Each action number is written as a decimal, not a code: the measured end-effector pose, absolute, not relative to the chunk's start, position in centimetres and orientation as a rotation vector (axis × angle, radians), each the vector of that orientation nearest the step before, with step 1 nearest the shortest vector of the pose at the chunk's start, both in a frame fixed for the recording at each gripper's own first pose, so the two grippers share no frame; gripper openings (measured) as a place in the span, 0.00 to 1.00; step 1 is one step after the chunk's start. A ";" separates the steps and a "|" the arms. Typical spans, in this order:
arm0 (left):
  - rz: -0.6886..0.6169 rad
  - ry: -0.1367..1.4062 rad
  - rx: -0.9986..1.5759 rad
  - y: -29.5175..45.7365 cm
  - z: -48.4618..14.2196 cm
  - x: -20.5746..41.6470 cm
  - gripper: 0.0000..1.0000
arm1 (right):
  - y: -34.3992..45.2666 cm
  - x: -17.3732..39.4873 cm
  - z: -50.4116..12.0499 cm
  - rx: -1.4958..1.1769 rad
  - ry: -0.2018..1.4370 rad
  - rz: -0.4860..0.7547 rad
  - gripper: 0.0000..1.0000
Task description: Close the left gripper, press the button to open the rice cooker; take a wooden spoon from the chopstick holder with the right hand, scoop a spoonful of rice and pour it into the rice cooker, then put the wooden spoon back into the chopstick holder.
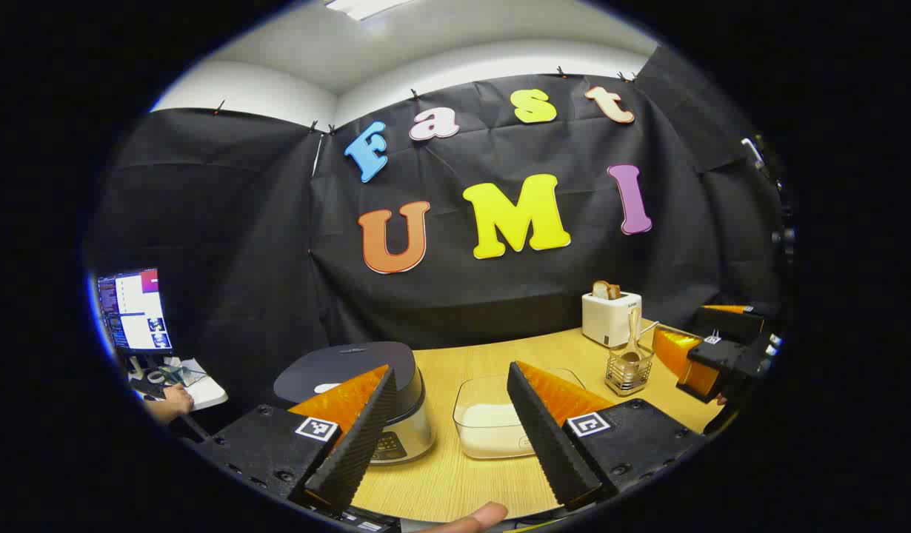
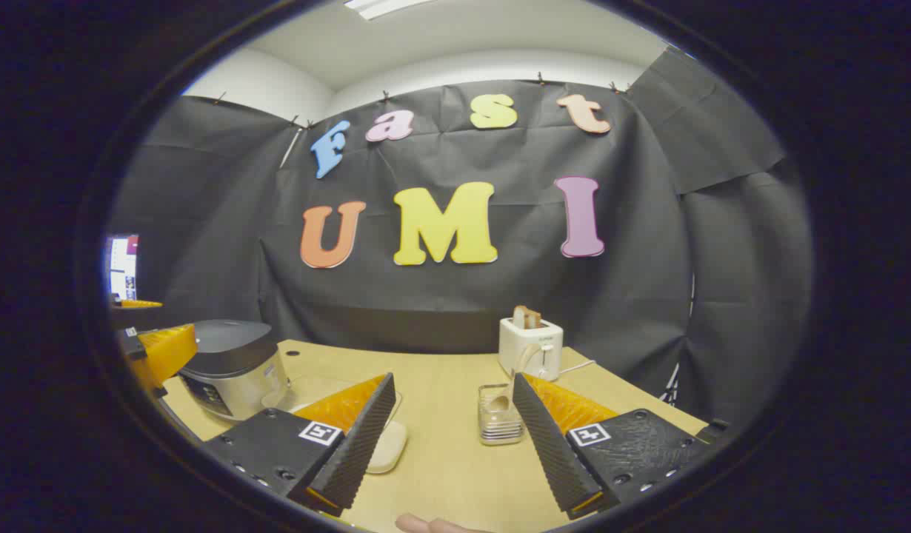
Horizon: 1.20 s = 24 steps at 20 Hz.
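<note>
Hovering open: both hand-held grippers; rice cooker (image 1: 366,392) lidded.

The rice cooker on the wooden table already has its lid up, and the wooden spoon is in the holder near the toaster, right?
Not quite. The rice cooker has its lid down, as the left gripper view shows. The rest holds: the cooker stands on the wooden table, and the wooden spoon is in the holder near the toaster.

Booth furnishings beyond the cooking job

A white two-slot toaster (image 1: 611,318) with browned bread slices (image 1: 606,289) standing in it sits at the back of the light wooden table (image 1: 463,474); a lit computer monitor (image 1: 133,309) stands well apart, far left.
</note>
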<state>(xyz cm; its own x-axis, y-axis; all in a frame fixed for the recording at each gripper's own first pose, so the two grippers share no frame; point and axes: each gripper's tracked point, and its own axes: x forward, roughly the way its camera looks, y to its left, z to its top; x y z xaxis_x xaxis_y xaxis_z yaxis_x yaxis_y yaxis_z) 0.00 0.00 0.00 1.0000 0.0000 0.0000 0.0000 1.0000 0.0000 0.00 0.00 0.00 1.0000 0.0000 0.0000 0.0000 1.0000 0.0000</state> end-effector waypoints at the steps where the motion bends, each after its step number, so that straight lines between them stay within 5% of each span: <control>1: 0.003 -0.018 -0.003 0.5 0.4 0.1 0.96 | 0.2 -0.1 0.4 -0.011 -0.010 0.010 0.95; 17: 0.031 0.069 -0.047 2.9 -2.6 1.8 0.93 | -3.3 0.6 1.5 0.028 -0.009 -0.005 0.96; 23: 0.090 0.144 -0.105 7.6 -3.2 2.5 0.52 | -4.0 0.6 1.9 0.028 -0.014 -0.017 0.96; 24: 0.090 0.163 -0.121 8.3 -3.1 2.8 0.38 | -4.0 0.7 1.8 0.029 -0.007 -0.014 0.96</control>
<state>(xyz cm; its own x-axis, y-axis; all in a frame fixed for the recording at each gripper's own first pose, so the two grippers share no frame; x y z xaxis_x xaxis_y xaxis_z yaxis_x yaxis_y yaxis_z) 2.83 8.28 -3.13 0.9827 0.0795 -0.1670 -0.0991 0.9887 -0.1123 0.70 -4.00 1.75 0.9999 -0.0145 0.0072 0.0143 0.9995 0.0286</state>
